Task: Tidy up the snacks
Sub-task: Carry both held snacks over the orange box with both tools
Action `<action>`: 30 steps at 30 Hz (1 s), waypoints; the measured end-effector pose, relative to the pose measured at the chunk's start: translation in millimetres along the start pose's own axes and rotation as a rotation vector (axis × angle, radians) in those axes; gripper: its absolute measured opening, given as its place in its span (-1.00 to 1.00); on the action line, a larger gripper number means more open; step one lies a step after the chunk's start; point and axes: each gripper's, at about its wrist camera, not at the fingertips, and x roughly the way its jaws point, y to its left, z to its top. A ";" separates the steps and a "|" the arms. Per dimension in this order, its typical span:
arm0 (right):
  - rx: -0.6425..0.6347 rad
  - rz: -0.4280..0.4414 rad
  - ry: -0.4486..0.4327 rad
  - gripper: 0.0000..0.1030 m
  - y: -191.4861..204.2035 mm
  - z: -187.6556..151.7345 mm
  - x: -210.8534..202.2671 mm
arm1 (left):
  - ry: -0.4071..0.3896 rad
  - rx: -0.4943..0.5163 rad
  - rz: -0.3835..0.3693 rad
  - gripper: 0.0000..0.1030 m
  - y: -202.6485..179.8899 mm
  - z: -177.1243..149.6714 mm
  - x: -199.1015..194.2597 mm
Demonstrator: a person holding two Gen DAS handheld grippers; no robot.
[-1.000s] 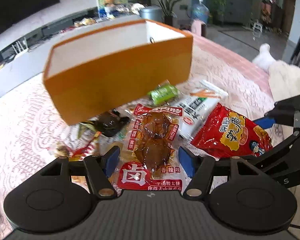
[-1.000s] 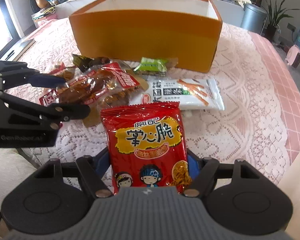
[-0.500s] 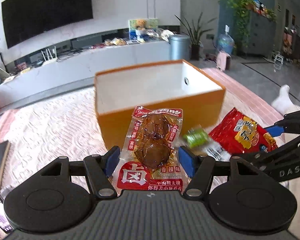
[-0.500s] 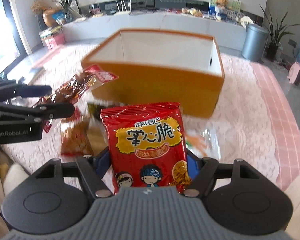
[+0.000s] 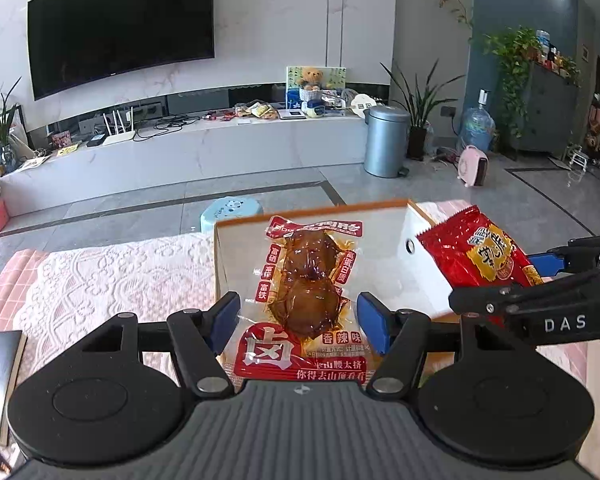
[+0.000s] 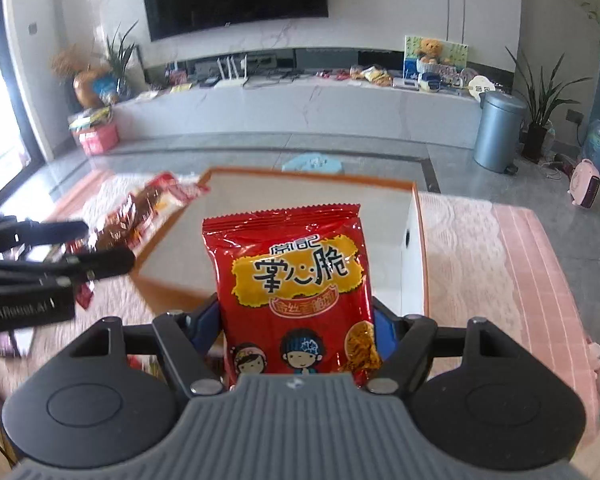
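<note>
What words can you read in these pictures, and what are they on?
"掌心脆": red snack bag, held by the right gripper.
"卤" and "香辣味": clear meat packet, held by the left gripper.
"DAS": right gripper's arm, in the left view.
"GenRobot.AI": left gripper's arm, blurred.
Smaller print: too small to read.

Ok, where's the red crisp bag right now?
The red crisp bag is gripped in the right tongs, raised in front of the open orange box, right of the braised meat packet.
</note>
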 end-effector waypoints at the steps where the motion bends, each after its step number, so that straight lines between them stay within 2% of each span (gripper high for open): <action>1: 0.012 -0.004 -0.007 0.39 -1.3 6.7 4.8 | 0.006 -0.008 -0.004 0.43 1.3 3.7 5.3; 4: 0.044 -0.015 -0.022 0.39 -5.5 23.1 22.8 | 0.025 -0.025 -0.007 0.43 5.8 11.5 21.9; 8: 0.059 -0.035 0.003 0.39 -9.2 37.4 55.9 | 0.073 -0.021 -0.016 0.43 10.8 16.5 48.6; 17: 0.093 -0.076 0.179 0.39 -19.0 46.8 138.6 | 0.196 -0.006 -0.004 0.43 22.0 12.8 95.4; 26: 0.103 -0.055 0.309 0.39 -22.0 44.0 189.0 | 0.359 0.107 0.028 0.44 13.6 12.4 133.5; 30: 0.095 -0.061 0.375 0.39 -20.6 39.7 208.0 | 0.433 0.124 0.052 0.44 13.3 8.9 145.3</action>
